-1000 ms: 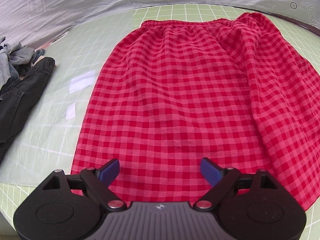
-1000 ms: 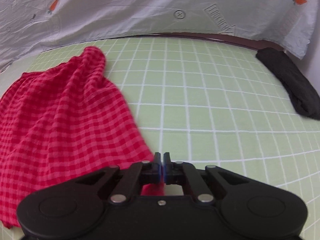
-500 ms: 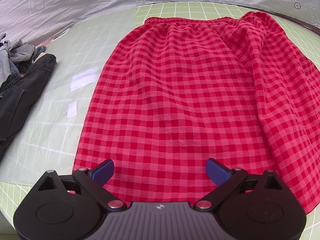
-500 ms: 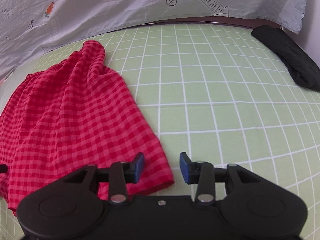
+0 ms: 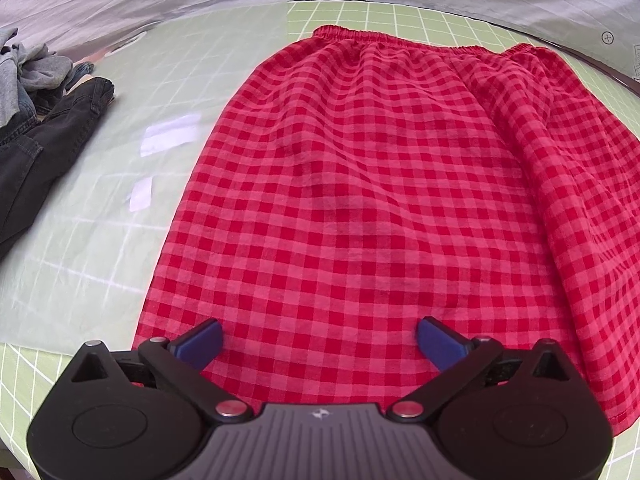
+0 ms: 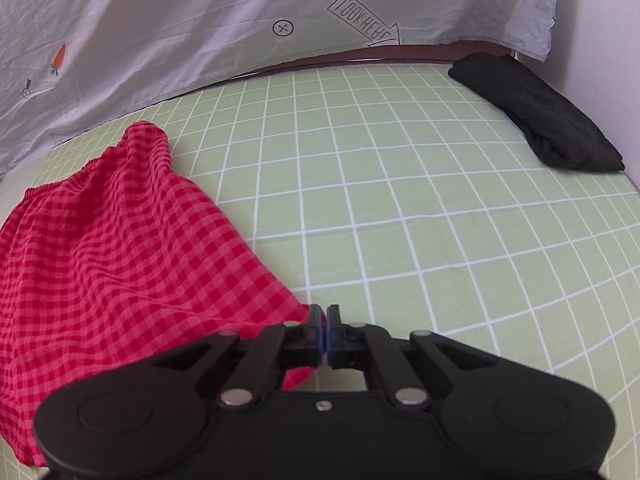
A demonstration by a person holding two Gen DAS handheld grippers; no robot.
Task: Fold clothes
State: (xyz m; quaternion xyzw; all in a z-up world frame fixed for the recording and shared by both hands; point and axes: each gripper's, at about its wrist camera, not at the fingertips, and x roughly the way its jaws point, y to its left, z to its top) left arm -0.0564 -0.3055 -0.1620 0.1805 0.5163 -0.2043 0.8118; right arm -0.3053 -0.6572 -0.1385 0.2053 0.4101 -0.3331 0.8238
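Gripping hem corner of red checked skirt (image 5: 360, 200), spread flat on green grid mat (image 6: 400, 200): right gripper (image 6: 324, 330) clamped on it; left gripper (image 5: 318, 340) wide apart over hem. Next: left pinches opposite corner

Open grid-lined table (image 6: 400, 200) lies right of the red checked skirt (image 5: 380, 200). Obstacles: a folded black garment (image 6: 536, 116) at the far right edge, dark jeans (image 5: 36, 152) heaped at far left, and a hanging white sheet (image 6: 200, 12) bounding the rear.
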